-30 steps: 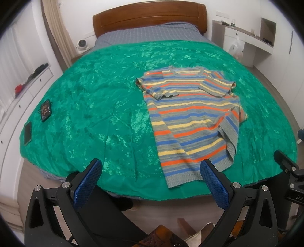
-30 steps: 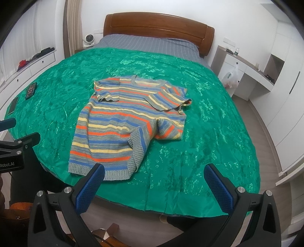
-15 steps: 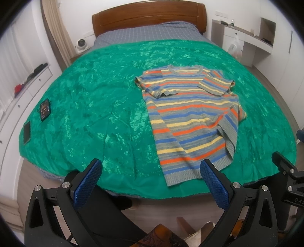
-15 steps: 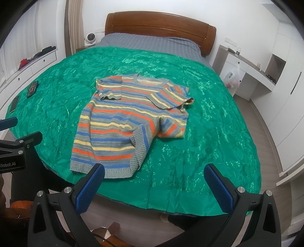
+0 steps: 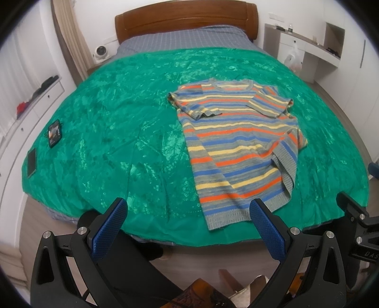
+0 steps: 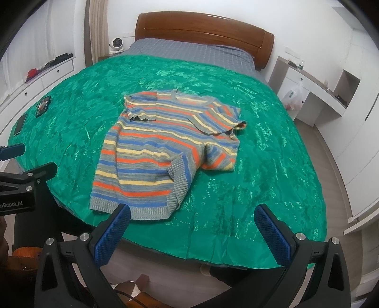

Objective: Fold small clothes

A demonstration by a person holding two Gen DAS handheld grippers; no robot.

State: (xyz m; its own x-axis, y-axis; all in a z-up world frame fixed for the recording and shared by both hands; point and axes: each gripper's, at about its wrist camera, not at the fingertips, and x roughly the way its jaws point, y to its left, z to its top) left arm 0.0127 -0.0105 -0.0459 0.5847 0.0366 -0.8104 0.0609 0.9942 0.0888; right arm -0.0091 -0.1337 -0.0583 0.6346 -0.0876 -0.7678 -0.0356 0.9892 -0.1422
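Observation:
A small striped knit sweater in grey, blue, orange and yellow lies on the green bedspread, collar toward the headboard, hem near the bed's foot. Both short sleeves are folded in over the chest, and its right hem corner is turned up over the body. My left gripper hovers open just short of the bed's foot edge, its right finger over the hem. The same sweater shows in the right wrist view, where my right gripper stands open past its right hem corner, holding nothing.
Two dark flat devices lie on the spread's left edge. White drawers run along the left wall, a white desk with a plastic bag stands at the right. A wooden headboard closes the far end.
Both grippers have moved a little forward toward the bed, so the sweater sits closer in both views. The sweater itself has not shifted, and both grippers stay open.

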